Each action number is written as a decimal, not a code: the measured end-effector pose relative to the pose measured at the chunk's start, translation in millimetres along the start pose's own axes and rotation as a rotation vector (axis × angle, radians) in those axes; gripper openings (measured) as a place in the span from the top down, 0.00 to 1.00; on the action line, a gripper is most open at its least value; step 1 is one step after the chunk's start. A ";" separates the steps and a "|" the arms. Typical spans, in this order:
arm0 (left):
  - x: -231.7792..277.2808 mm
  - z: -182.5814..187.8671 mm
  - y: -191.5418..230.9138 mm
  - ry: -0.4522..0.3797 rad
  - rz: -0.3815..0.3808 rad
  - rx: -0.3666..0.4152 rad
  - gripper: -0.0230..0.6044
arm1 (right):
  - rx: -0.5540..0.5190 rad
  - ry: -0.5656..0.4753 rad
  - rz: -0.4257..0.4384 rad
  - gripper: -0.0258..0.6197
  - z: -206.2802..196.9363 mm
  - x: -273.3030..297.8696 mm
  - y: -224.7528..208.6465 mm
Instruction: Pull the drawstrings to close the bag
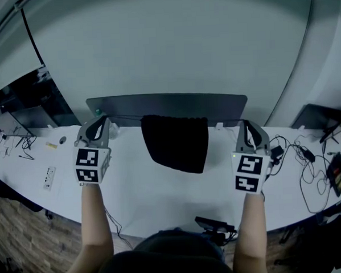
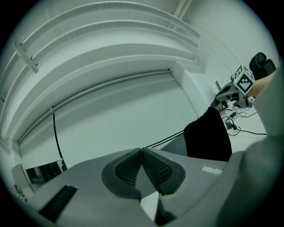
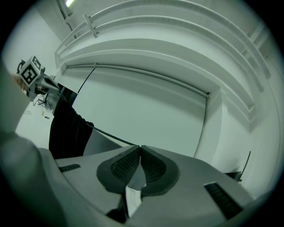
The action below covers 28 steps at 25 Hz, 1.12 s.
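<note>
Left gripper (image 1: 104, 119) and right gripper (image 1: 245, 124) pinch taut sideways drawstrings (image 1: 124, 118); bag (image 1: 176, 144) mouth faces away.

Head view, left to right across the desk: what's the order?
Power strip → left gripper, shut on left drawstring → black bag → right gripper, shut on right drawstring → tangled cables

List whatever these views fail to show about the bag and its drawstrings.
- Bag contents: every view, hidden by its black cloth.
- Bag mouth, how far closed: head view, dark against the dark panel behind.
- Drawstring ends: both gripper views, pinched inside the shut jaws of the left gripper and right gripper.
</note>
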State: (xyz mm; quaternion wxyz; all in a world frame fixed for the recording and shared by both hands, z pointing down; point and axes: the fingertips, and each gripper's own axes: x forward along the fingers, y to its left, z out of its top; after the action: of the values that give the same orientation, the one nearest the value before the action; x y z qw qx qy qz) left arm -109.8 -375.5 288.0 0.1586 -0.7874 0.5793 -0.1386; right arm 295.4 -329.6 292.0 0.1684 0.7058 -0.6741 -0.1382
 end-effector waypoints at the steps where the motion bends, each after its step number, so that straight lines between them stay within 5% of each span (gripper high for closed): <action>1: -0.7 -0.5 1.3 0.002 0.003 -0.002 0.94 | 0.001 0.001 -0.001 0.95 -0.3 -0.3 -1.0; 28: 1.8 2.4 48.5 0.049 0.193 -0.052 0.94 | -0.012 0.013 -0.092 0.95 8.3 3.9 -37.6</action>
State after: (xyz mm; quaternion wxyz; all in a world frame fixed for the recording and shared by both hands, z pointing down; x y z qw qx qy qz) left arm -150.4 -390.5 266.0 0.1366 -0.7282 0.6596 -0.1268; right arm 326.2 -332.7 268.7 0.1705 0.7359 -0.6390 -0.1450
